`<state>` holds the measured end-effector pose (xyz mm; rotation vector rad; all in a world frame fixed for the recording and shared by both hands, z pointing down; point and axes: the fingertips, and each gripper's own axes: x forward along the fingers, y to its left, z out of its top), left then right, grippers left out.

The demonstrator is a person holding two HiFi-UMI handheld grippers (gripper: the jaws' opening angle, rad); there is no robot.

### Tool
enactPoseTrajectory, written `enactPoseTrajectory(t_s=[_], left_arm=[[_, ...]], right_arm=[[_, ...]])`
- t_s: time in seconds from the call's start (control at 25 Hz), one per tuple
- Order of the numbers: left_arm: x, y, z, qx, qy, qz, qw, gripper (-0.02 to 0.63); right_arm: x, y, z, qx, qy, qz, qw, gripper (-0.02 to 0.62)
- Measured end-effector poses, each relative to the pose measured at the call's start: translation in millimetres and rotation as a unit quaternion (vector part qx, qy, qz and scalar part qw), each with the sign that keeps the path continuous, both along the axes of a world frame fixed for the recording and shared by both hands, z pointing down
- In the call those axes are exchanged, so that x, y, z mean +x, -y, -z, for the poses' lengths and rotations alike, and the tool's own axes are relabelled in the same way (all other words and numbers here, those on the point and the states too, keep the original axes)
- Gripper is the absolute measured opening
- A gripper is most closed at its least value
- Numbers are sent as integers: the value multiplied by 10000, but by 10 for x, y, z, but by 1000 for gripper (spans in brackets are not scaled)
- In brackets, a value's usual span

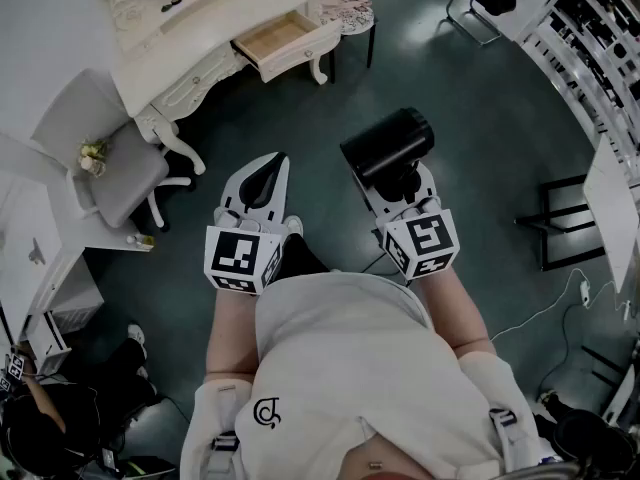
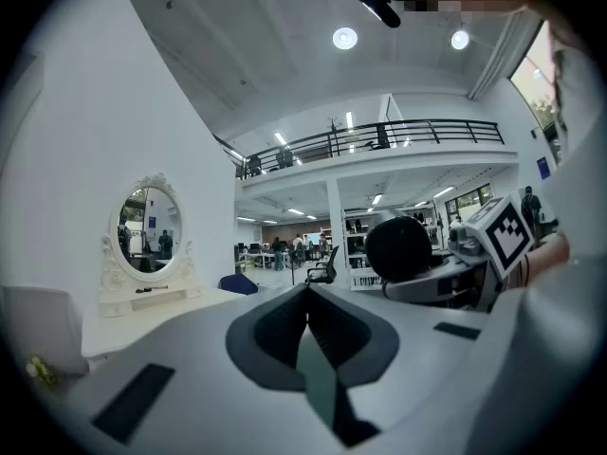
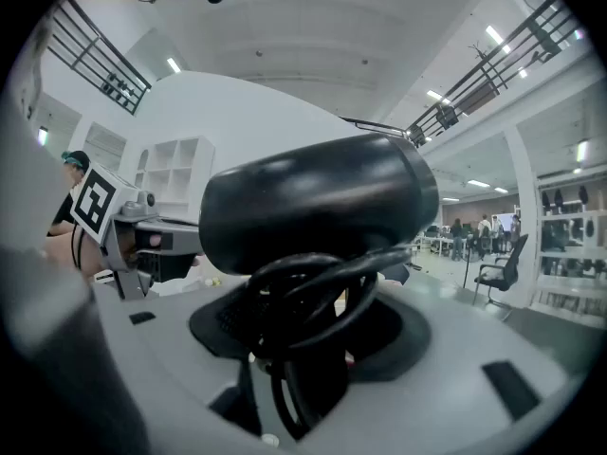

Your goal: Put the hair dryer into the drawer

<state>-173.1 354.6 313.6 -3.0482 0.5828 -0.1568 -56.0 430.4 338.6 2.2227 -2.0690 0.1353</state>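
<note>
Keeping the hair dryer [image 1: 388,143] secure for the carry, the right gripper [image 3: 308,330] pinches its handle end together with the coiled cord [image 3: 318,287]. The left gripper [image 2: 305,297] is pressed together and empty, free to assist. The open drawer [image 1: 275,40] stands far left, in the dressing table [image 1: 180,38].

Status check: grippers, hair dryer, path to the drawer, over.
Left gripper shut, empty. Right gripper shut on hair dryer, cord bundled at jaws. Drawer open ahead; chair left of path, no block seen.
</note>
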Motion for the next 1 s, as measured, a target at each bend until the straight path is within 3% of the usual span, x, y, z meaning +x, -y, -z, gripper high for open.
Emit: enactPoseTrajectory(t_s=[0.64,1.0], left_arm=[[86,185,-148,-100,84,-190,9997,14],[200,1119,-332,-290,58,-252,9992,14]], right_arm=[[104,262,-220,-261,164,101,9995,250],[284,1202,-349,-440,303,51,9986,252]])
